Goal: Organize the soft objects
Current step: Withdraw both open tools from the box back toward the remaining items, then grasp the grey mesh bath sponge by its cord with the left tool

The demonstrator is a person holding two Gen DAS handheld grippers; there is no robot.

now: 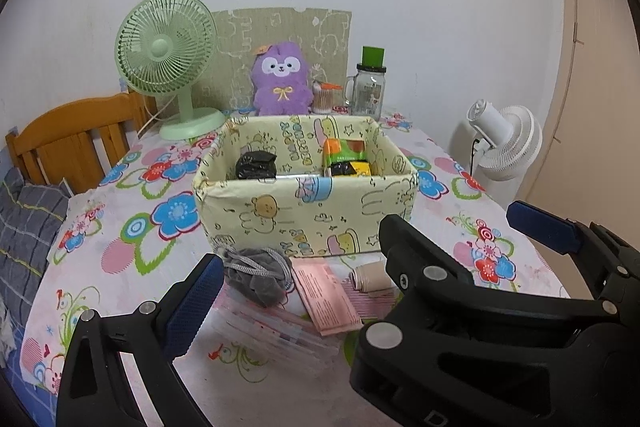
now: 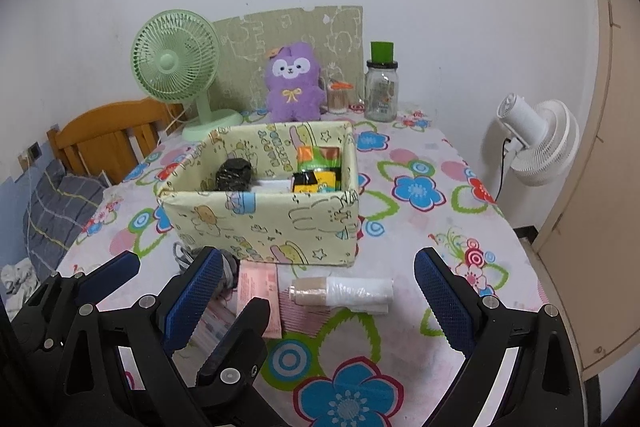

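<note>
A yellow cartoon-print box (image 1: 304, 215) (image 2: 260, 223) stands mid-table. It holds a black bundle (image 1: 256, 165) and green-orange packets (image 1: 346, 151). In front of it lie a grey drawstring pouch (image 1: 256, 275), a pink packet (image 1: 324, 295) (image 2: 258, 287), and a beige roll (image 1: 370, 279) wrapped in white plastic (image 2: 356, 291). My left gripper (image 1: 316, 283) is open just short of the pouch and packet. Its right finger is hidden behind the right gripper. My right gripper (image 2: 320, 275) is open around the roll's near side, with nothing held. A purple plush (image 1: 282, 79) (image 2: 294, 83) sits behind the box.
A green desk fan (image 1: 166, 55), a glass jar with a green lid (image 1: 368, 87) and a cotton-swab tub (image 1: 324, 99) line the back wall. A white fan (image 2: 536, 139) stands off the table's right edge. A wooden chair (image 1: 76, 143) and grey bedding (image 1: 28, 227) are to the left.
</note>
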